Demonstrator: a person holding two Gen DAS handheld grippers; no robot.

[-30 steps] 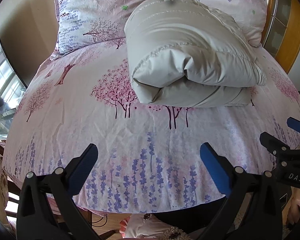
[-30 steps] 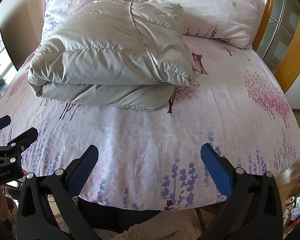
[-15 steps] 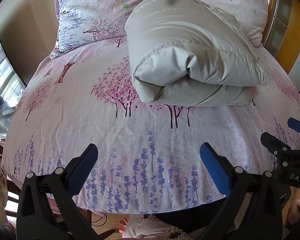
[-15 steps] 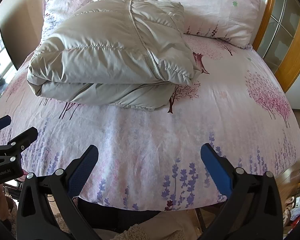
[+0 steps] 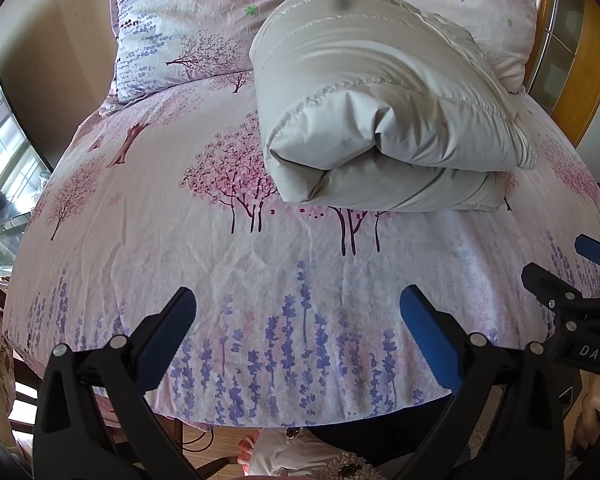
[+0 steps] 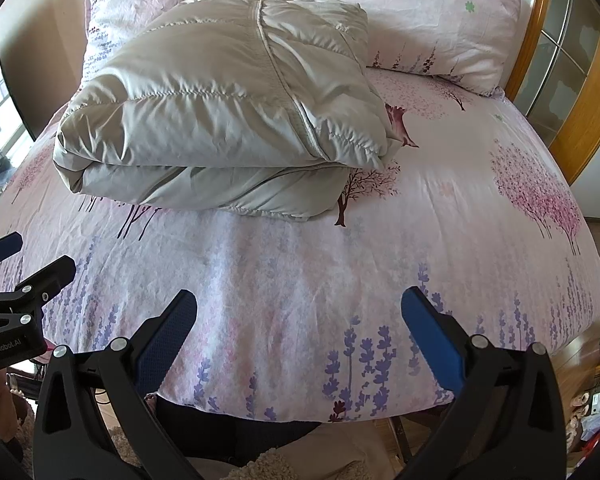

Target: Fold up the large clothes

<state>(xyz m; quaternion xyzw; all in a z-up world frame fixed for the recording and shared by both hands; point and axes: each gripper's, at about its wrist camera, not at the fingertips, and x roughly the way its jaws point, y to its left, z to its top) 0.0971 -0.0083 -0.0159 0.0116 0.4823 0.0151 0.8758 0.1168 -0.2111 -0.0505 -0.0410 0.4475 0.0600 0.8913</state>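
We see the folded grey puffer jacket [image 5: 384, 120] lying on the floral bedspread [image 5: 260, 264] at 12 o'clock, pillows [image 6: 420, 20] behind it, left gripper [image 5: 296, 320] and right gripper [image 6: 298, 318] both hovering spread wide, empty.

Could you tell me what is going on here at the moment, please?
A person holds a gripper in each hand at the foot of a bed. A puffy grey jacket lies folded into a thick bundle near the pillows. The left gripper and right gripper are both open, empty and clear of the jacket.
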